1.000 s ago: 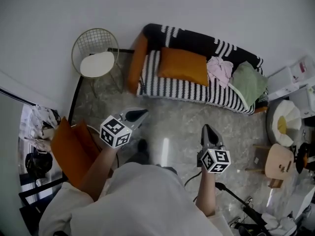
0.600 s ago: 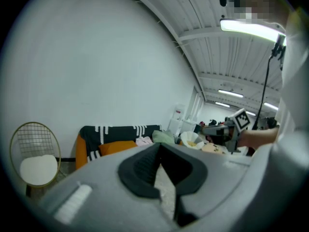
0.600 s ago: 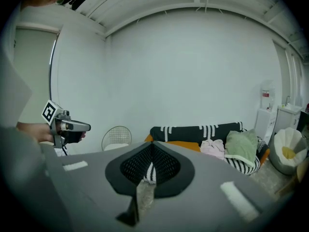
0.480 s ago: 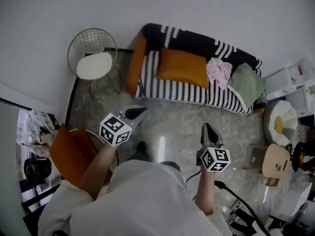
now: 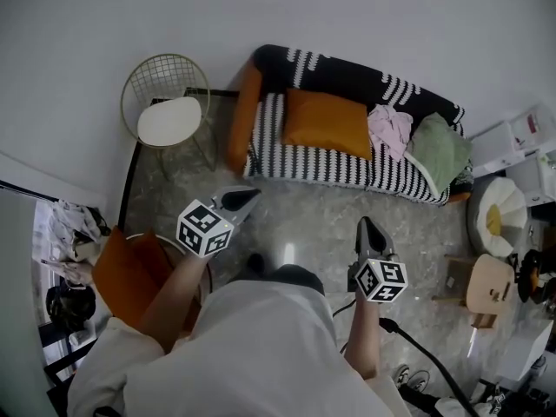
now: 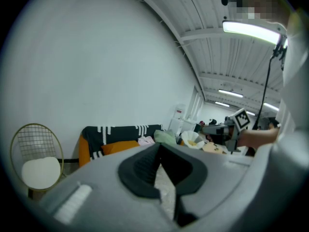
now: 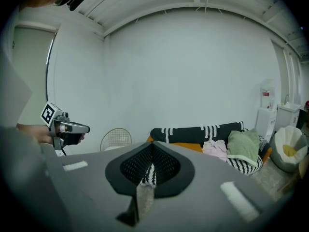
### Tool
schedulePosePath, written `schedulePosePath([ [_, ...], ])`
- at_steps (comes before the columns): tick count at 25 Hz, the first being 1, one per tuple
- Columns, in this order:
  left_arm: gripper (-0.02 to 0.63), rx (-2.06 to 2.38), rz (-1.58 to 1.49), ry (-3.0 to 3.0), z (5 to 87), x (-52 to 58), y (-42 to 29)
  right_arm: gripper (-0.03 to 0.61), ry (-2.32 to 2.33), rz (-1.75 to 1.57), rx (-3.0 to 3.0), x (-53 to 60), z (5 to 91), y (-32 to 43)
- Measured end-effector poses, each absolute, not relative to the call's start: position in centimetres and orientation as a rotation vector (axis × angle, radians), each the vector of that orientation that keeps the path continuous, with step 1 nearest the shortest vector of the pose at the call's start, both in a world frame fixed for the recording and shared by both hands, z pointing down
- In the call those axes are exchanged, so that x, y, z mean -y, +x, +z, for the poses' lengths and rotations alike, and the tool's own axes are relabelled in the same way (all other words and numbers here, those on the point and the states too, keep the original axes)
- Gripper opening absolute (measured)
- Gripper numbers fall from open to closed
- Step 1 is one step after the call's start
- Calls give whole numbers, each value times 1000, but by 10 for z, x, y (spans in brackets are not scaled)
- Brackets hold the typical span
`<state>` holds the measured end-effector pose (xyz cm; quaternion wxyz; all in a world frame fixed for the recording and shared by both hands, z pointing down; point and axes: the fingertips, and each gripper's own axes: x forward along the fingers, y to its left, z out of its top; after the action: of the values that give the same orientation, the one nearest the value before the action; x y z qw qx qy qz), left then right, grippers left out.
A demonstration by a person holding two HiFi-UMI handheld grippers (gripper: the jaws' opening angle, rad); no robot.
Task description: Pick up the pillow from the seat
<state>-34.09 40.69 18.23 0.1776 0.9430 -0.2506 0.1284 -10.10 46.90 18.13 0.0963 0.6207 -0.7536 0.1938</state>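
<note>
Both tools are empty and pinched tight. The left gripper (image 5: 250, 197) and the right gripper (image 5: 364, 227) each show their jaws together with nothing between them, and both hang over the floor well short of the sofa.

The flat orange rectangular fabric pillow (image 5: 328, 123) lies on the seat of the black-and-white striped fabric sofa (image 5: 347, 168), at about twelve o'clock from me, in the sofa's left half. I take it for the target, though a sage-green soft cushion (image 5: 440, 149) sits on the same seat at one o'clock.

To approach well, I judge I should come in square to the sofa and spread the jaws before arriving. I would bite the pillow's near edge or a corner deeply, since the filling will likely squash and a shallow pinch could slip. I'd keep off the crumpled pink cloth (image 5: 390, 129) just beside its right edge so it isn't dragged along, and off the orange padded armrest (image 5: 242, 118) at its left.

The glossy grey marble-patterned floor (image 5: 313, 220) has a black cable (image 5: 424, 353) trailing at five o'clock, which is a snag risk. A round gold wire chair with a white seat pad (image 5: 170, 118) stands at ten o'clock by the plain white wall (image 5: 365, 16). A pale wooden stool (image 5: 489, 288) sits at three o'clock.
</note>
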Motion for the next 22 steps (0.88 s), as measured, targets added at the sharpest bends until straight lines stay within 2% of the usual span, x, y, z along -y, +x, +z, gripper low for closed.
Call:
schedulePosePath([
  [15,-2,743,369,2674,178,-373,-330,5,1834,580,2255,-430,182,-84],
  [22,-2,770,384,2663,175,-333,-302,5,1807,585,2284,-382,179,-56],
])
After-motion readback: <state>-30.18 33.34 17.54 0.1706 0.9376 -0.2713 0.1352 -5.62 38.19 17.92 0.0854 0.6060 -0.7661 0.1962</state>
